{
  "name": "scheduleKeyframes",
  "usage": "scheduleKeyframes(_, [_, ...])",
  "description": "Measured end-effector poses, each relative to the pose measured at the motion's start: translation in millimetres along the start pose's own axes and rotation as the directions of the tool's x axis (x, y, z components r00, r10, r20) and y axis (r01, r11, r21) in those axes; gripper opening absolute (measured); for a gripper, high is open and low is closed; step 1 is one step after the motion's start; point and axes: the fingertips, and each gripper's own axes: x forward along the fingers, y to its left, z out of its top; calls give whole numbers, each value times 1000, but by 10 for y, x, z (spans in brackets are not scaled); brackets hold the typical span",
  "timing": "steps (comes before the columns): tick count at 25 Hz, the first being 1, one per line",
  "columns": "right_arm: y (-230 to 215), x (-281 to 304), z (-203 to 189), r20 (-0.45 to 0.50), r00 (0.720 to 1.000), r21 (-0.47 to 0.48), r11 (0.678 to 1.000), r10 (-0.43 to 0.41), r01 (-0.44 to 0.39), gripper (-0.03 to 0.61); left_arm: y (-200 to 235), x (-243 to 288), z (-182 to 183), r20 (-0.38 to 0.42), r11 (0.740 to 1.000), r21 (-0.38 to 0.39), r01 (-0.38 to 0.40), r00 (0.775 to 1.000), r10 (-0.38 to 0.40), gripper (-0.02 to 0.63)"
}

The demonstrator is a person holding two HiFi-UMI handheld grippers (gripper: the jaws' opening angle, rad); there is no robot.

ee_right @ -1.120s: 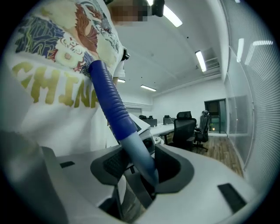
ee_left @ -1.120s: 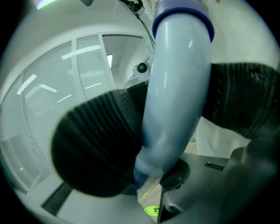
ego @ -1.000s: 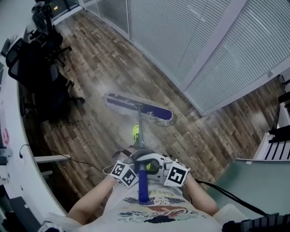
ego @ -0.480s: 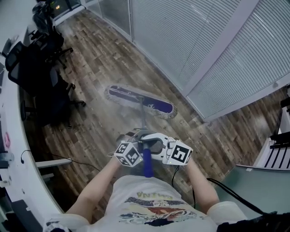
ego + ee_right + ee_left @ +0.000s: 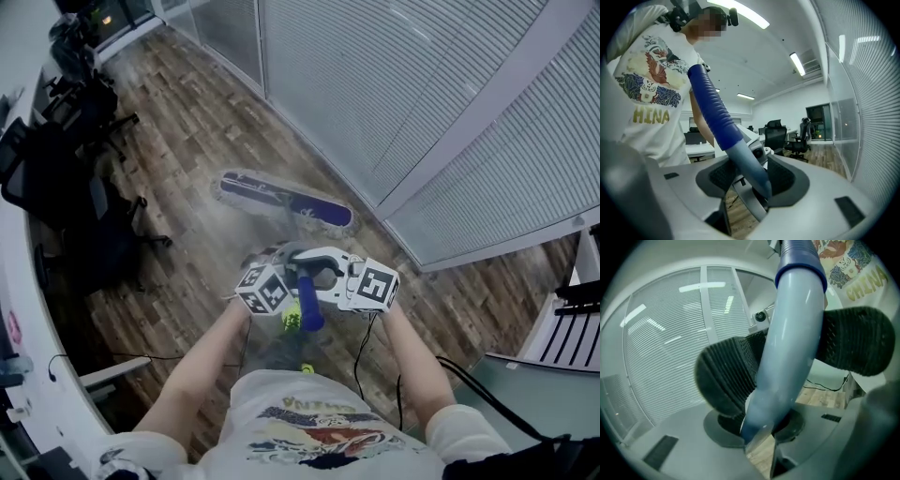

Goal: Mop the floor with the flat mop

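A flat mop lies with its purple fringed head (image 5: 286, 201) on the wood floor near the blind-covered glass wall. Its pole runs back to a blue handle (image 5: 309, 311) in front of my body. My left gripper (image 5: 284, 275) and right gripper (image 5: 323, 277) clamp the pole from either side, just above the blue grip. In the left gripper view the pale pole (image 5: 792, 333) sits between the ribbed pads of my left gripper (image 5: 787, 362). The right gripper view shows the handle (image 5: 717, 117) passing between the pads of my right gripper (image 5: 752, 176). Both pairs of jaws have just been opening a little around the pole.
Black office chairs (image 5: 70, 112) stand at the left by a curved white desk (image 5: 28, 309). The glass wall with blinds (image 5: 403, 94) runs along the top right. A white rack (image 5: 577, 300) is at the right edge. A black cable (image 5: 361, 342) and a yellow-green thing (image 5: 292, 317) lie below my hands.
The mop head has slid away from me along the floor toward the glass wall. Both grippers have moved forward with the handle, and I have stepped forward.
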Motion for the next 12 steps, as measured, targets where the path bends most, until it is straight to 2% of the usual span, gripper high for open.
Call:
scheduleKeyframes(6, [-737,106,82,14,1000,38,999,-18,18,195,714,87,-163,-9,1000,-20,24,1000,-24,86])
scheduleKeyframes(9, [-791,158,71,-1,1000,46,999,-1,1,195,772,66,-207,-15,998,-51,22,1000,-23,87])
scheduleKeyframes(12, [-632,231,2,-31,999,49,998,30,-28,196,638,-9,-256,-27,995,-98,5,1000,-8,99])
